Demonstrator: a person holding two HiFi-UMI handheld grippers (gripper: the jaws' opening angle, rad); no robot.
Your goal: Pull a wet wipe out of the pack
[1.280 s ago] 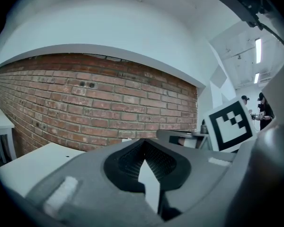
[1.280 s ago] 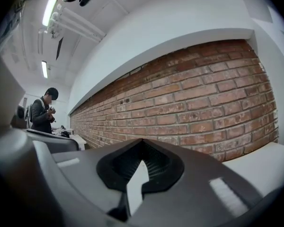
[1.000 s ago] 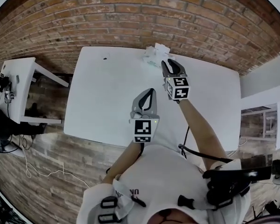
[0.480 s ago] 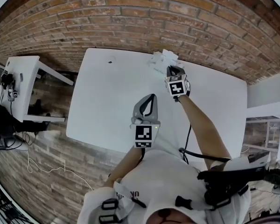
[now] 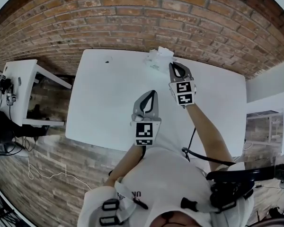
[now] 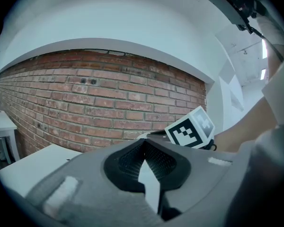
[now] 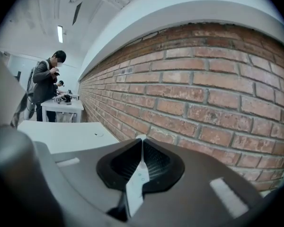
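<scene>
The wet wipe pack (image 5: 157, 58) lies crumpled and white at the table's far edge, under the brick wall. My right gripper (image 5: 173, 66) has its tips at the pack's right side. In the right gripper view the right gripper (image 7: 141, 139) has its jaws closing tight on a thin white wet wipe (image 7: 136, 183), which runs down between the pads. My left gripper (image 5: 151, 95) hovers over the middle of the table, well short of the pack. The left gripper (image 6: 143, 144) is shut with nothing in it.
A white table (image 5: 104, 93) carries the pack, with a small dark spot (image 5: 107, 58) at its far left. A second white table (image 5: 20, 86) stands to the left. A person (image 7: 45, 85) stands at a far table (image 7: 61, 105). The right gripper's marker cube (image 6: 190, 129) shows ahead.
The right gripper's jaws stood open beside the pack a second ago and are now shut on a wipe. The left gripper has stayed where it was, shut.
</scene>
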